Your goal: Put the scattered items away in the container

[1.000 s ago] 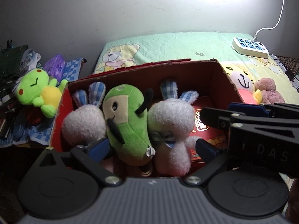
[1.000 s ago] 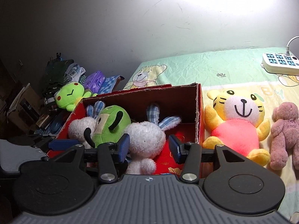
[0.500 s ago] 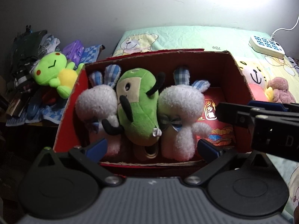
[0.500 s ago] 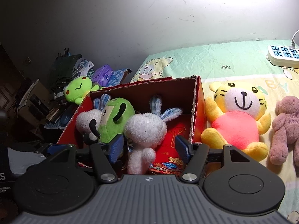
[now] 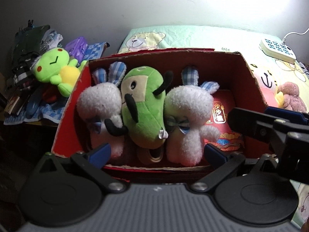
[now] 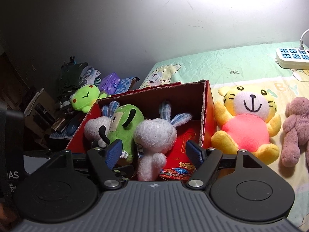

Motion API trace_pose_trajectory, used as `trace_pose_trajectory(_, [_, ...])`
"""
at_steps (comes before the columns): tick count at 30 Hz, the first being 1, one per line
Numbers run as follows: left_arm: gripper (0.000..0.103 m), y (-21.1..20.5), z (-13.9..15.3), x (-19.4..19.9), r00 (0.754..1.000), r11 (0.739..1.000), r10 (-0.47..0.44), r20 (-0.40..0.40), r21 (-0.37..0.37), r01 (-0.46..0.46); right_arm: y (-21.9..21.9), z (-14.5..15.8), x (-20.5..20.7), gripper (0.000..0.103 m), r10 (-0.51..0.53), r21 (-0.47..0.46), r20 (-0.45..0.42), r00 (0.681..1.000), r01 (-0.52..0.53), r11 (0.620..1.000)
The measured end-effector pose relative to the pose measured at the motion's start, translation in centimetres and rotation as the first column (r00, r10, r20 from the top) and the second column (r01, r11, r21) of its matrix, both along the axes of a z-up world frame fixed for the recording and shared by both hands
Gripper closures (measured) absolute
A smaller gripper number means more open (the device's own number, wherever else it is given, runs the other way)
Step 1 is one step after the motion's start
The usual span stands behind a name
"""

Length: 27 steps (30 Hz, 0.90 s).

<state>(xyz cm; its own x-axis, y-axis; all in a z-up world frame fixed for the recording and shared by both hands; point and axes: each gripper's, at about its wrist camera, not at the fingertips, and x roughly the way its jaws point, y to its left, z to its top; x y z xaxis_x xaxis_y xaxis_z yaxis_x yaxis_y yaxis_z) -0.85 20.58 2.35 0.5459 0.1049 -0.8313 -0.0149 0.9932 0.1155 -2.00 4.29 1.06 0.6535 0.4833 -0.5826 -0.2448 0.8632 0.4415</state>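
Your right tool (image 6: 154, 151) is spreading its jaws, nothing pinched, white bunny (image 6: 154, 135) already sitting in the red box (image 6: 208, 119), so the tiger plush (image 6: 249, 123) lying on the bed at about 2 o'clock is nearest to it.
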Motion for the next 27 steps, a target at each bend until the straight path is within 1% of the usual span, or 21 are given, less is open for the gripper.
trace_pose_trajectory(3, [0.001, 0.1, -0.2, 0.3, 1.0, 1.0, -0.021, -0.005, -0.002, 0.021, 0.0, -0.3, 0.0, 0.029, -0.025, 0.014, -0.021, 0.999, 0.025, 1.0])
trace_pose_trajectory(6, [0.001, 0.4, -0.3, 0.5, 0.999, 0.999, -0.047, -0.012, -0.015, 0.047, 0.2, -0.5, -0.3, 0.03, -0.049, 0.012, -0.015, 0.999, 0.049, 0.999])
trace_pose_trajectory(11, [0.001, 0.6, -0.6, 0.8, 0.996, 0.996, -0.084, -0.009, -0.023, 0.084, 0.4, -1.0, -0.6, 0.03, -0.092, 0.042, -0.018, 0.996, 0.092, 0.995])
trace_pose_trajectory(12, [0.001, 0.7, -0.7, 0.9, 0.996, 0.996, -0.09, -0.009, -0.025, 0.09, 0.4, -1.1, -0.6, 0.032, -0.101, 0.045, -0.02, 0.995, 0.102, 0.994])
trace_pose_trajectory(15, [0.001, 0.8, -0.7, 1.0, 0.995, 0.994, -0.103, -0.012, -0.038, 0.103, 0.3, -1.1, -0.8, 0.033, -0.121, 0.054, -0.021, 0.992, 0.122, 0.991])
trace_pose_trajectory(18, [0.0, 1.0, -0.8, 1.0, 0.995, 0.994, -0.101, -0.011, -0.051, 0.1, 0.3, -1.2, -0.9, 0.033, -0.129, 0.056, -0.016, 0.991, 0.13, 0.99])
trace_pose_trajectory(24, [0.0, 0.8, -1.0, 1.0, 0.997, 0.997, -0.079, -0.008, -0.027, 0.079, 0.0, -1.2, -0.9, 0.034, -0.114, 0.073, -0.019, 0.993, 0.115, 0.991])
trace_pose_trajectory(27, [0.0, 0.7, -1.2, 1.1, 0.999, 0.999, -0.051, -0.011, -0.019, 0.051, -0.1, -1.2, -0.9, 0.034, -0.089, 0.073, -0.014, 0.996, 0.09, 0.993])
